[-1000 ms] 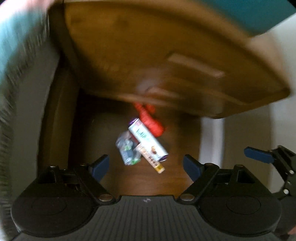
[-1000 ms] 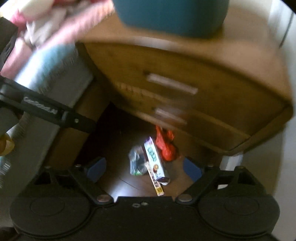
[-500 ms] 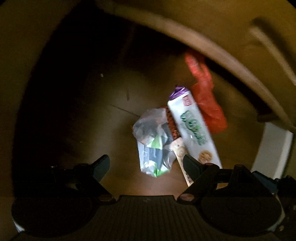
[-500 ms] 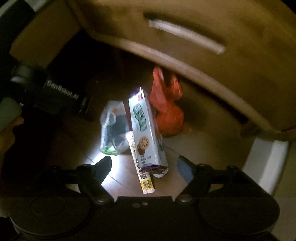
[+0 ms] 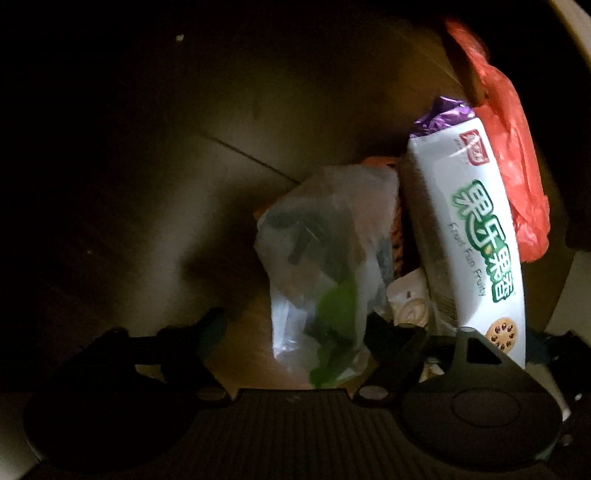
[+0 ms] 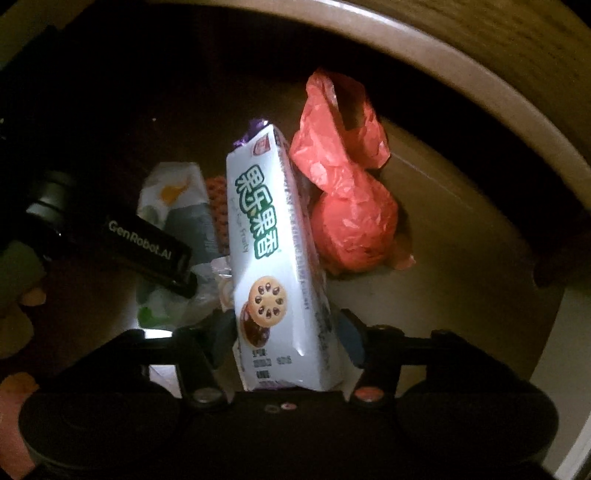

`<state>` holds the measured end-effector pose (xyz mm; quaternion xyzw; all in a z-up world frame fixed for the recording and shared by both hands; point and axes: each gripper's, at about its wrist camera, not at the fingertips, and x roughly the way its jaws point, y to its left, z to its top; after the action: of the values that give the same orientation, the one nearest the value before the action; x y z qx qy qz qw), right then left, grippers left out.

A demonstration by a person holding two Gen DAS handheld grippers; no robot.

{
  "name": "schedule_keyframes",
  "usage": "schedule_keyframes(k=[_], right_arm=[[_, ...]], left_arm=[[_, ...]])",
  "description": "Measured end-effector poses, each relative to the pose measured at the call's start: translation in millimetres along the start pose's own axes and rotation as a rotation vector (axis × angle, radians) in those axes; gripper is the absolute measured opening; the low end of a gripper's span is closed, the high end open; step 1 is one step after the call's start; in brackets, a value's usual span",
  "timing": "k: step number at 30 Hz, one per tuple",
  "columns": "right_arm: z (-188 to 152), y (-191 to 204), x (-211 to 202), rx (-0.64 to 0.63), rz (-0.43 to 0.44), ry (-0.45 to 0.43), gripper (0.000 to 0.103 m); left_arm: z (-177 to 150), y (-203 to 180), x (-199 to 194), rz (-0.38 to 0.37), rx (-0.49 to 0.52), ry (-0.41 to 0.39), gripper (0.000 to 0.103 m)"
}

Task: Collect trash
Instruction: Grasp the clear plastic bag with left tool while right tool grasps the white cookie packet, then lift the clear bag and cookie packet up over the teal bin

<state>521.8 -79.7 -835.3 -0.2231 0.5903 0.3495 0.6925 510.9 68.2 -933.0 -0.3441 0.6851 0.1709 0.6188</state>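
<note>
Left wrist view: the left claw points steeply down at a dim wooden floor. Its jaws have just been closing. A clear plastic bag of crumpled rubbish, with green and dark scraps inside, lies between the two fingers, its lower end at the claw's base. The right finger is up against the bag's edge, while the left finger stands apart from it with bare floor between, so the claw is partly open and grips nothing yet. Just right of the bag lies a long white biscuit packet with green lettering and a purple crimped end, and a small pale wrapper sits between bag and packet. Beyond the packet, a red plastic bag lies against it, partly under the dark edge of a wooden cabinet.

Right wrist view: the right claw also points down, and its jaws have just been closing. The biscuit packet runs lengthwise between the blue-padded fingers, with its near end over the claw's base. Both pads sit close against the packet's sides; whether they actually press on it cannot be told. The red plastic bag, knotted into a lump, lies touching the packet's right side, below the curved front of the wooden cabinet. On the left, the clear plastic bag rests beside the packet, and the black body of the left claw reaches down over it.
</note>
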Motion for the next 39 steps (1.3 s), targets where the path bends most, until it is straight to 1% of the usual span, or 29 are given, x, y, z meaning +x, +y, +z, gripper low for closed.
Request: schedule_keyframes(k=[1, 2, 3, 4, 5, 6, 8, 10, 14, 19, 22, 23, 27, 32, 34, 36, 39], right_arm=[[-1, 1, 2, 0.002, -0.001, -0.002, 0.051], [-1, 1, 3, 0.006, 0.000, -0.003, 0.051], [-2, 1, 4, 0.010, 0.003, -0.004, 0.049], [-3, 2, 4, 0.009, 0.003, -0.006, 0.046], [-4, 3, 4, 0.006, 0.001, -0.009, 0.044], [-4, 4, 3, 0.005, 0.000, -0.011, 0.043], [-4, 6, 2, 0.004, -0.009, -0.020, 0.041], [-4, 10, -5, 0.003, -0.018, -0.031, 0.039], [-2, 17, -26, -0.002, -0.020, -0.050, 0.036], [1, 33, -72, 0.004, -0.008, -0.062, 0.035], [1, 41, -105, 0.030, 0.001, -0.064, 0.035], [1, 42, -118, 0.048, 0.003, -0.069, 0.035], [-2, 54, -185, 0.110, 0.013, -0.101, 0.035], [2, 67, -282, 0.145, 0.013, -0.138, 0.035], [4, 72, -323, 0.162, 0.014, -0.158, 0.035], [6, 79, -367, 0.167, 0.018, -0.192, 0.035], [10, 91, -427, 0.160, 0.018, -0.244, 0.035]], left_arm=[[0, 1, 0, -0.014, -0.010, 0.002, 0.067], [0, 2, 0, -0.025, -0.011, 0.003, 0.059], [1, 2, 0, -0.027, -0.007, 0.004, 0.054], [3, 1, 0, -0.031, -0.005, 0.005, 0.043], [3, 0, -2, -0.038, -0.004, 0.005, 0.039], [4, -3, -5, -0.030, -0.001, -0.004, 0.038], [3, -5, -13, -0.039, 0.008, -0.017, 0.030], [1, -7, -18, -0.034, 0.036, -0.020, 0.024], [-3, -7, -39, -0.018, 0.051, -0.021, 0.019], [-12, -12, -80, -0.025, 0.053, -0.025, 0.017], [-22, -13, -116, -0.030, 0.061, -0.027, 0.017], [-27, -15, -134, -0.034, 0.071, -0.032, 0.017], [-44, -16, -199, -0.041, 0.125, -0.051, 0.017], [-68, -25, -304, -0.049, 0.211, -0.098, 0.017], [-82, -33, -336, -0.061, 0.227, -0.110, 0.017], [-90, -27, -383, -0.087, 0.250, -0.122, 0.017], [-107, -32, -443, -0.103, 0.297, -0.147, 0.017]])
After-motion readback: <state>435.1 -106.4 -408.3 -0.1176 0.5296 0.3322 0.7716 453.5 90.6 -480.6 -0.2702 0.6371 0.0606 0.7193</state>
